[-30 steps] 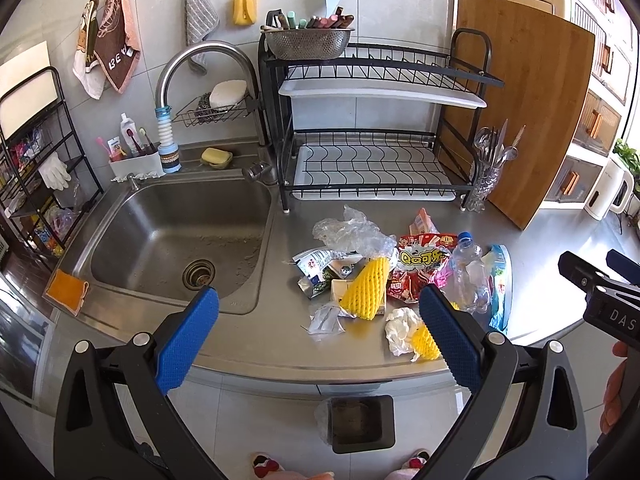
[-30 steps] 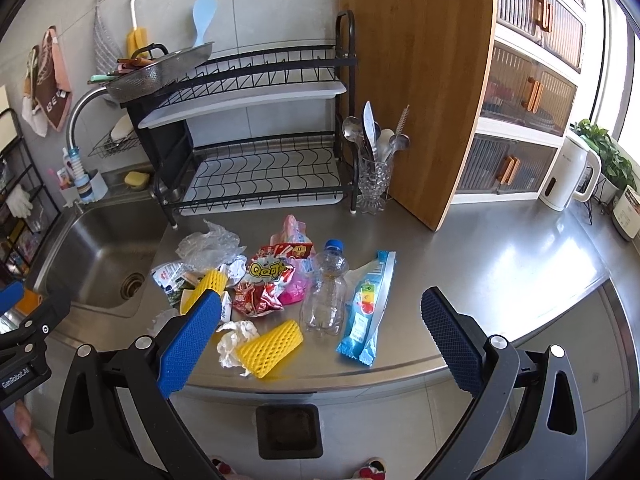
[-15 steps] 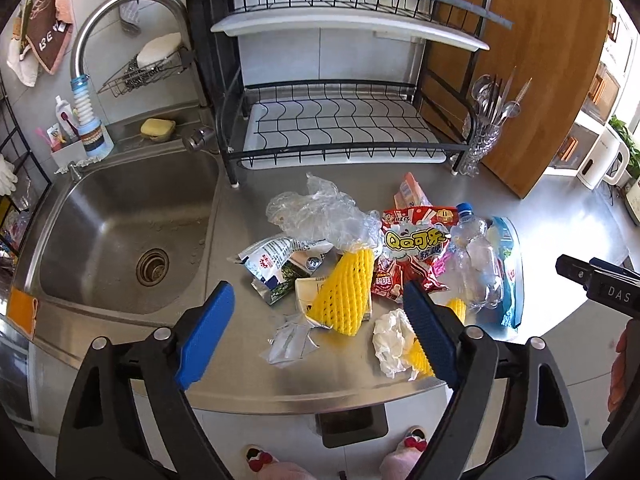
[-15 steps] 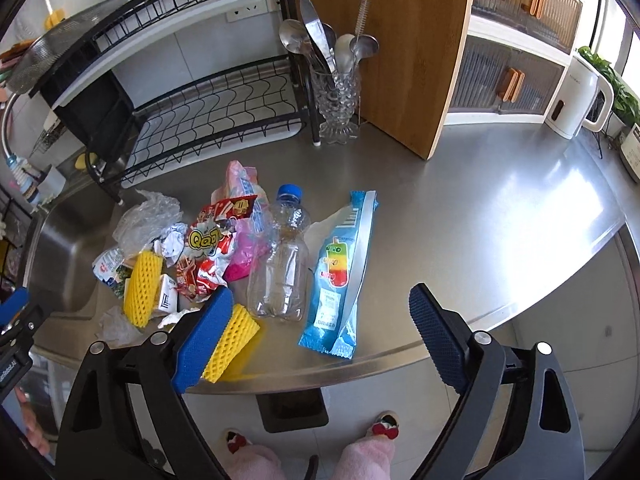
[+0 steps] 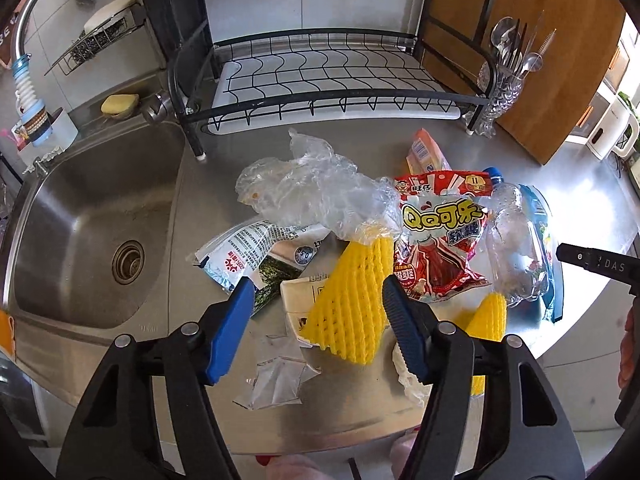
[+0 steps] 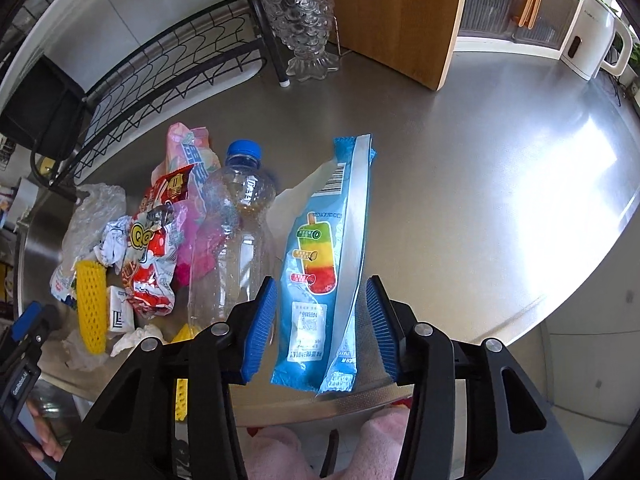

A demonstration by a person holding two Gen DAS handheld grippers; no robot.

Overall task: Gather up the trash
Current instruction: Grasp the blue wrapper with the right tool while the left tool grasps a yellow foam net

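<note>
Here the trash sits heaped on the steel counter point(image 6: 500, 152) beside the sink point(image 5: 80, 216): two yellow foam nets point(image 5: 352, 300), one clear ribbed bottle point(image 6: 236, 232) with a blue cap, and one crinkled plastic bag point(image 5: 312, 192). One glossy red snack bag point(image 5: 440, 236) reads "QQ", and one blue ice-pop wrapper point(image 6: 324, 264) reads "Nestle". The left gripper point(image 5: 316, 320) is spread around a foam net, and the right gripper point(image 6: 324, 324) is spread around the wrapper.

Home kitchen: steel sink point(image 5: 92, 216), dish rack point(image 5: 320, 80), kettle point(image 6: 592, 40).
</note>
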